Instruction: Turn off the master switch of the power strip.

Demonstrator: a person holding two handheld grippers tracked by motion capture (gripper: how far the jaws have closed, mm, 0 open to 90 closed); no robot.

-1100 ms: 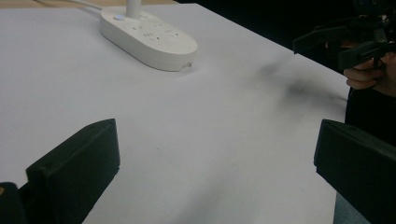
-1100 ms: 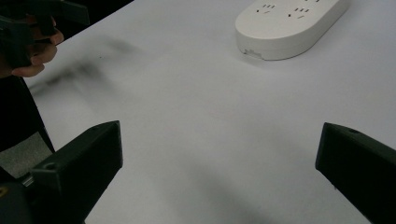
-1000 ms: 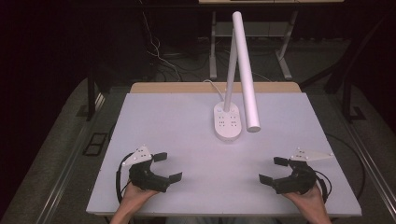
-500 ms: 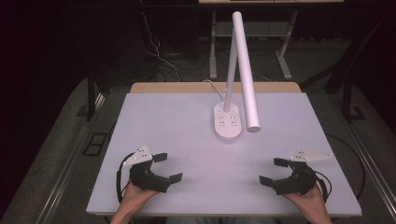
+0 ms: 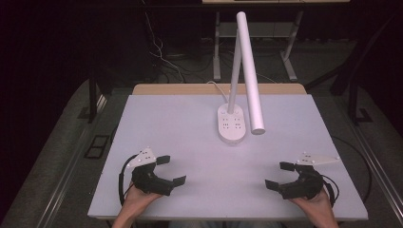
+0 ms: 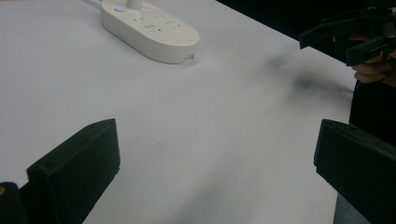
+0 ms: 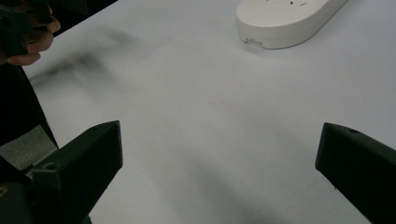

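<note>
A white desk lamp stands on the white table, its oval base carrying several sockets and its long tube head slanting down toward the front. My left gripper rests near the table's front left corner, open, nothing between its jaws. My right gripper sits near the front right corner, also open and empty. In the left gripper view the lamp base lies ahead to the left and the right gripper shows at the upper right. The right gripper view has the base at the top.
A white cord runs from the lamp base off the table's back edge. A wooden strip lines the far edge. Dark floor with cables and metal table legs surrounds the table.
Both grippers have stayed almost still; the right one has shifted very slightly. The lamp has not moved.
</note>
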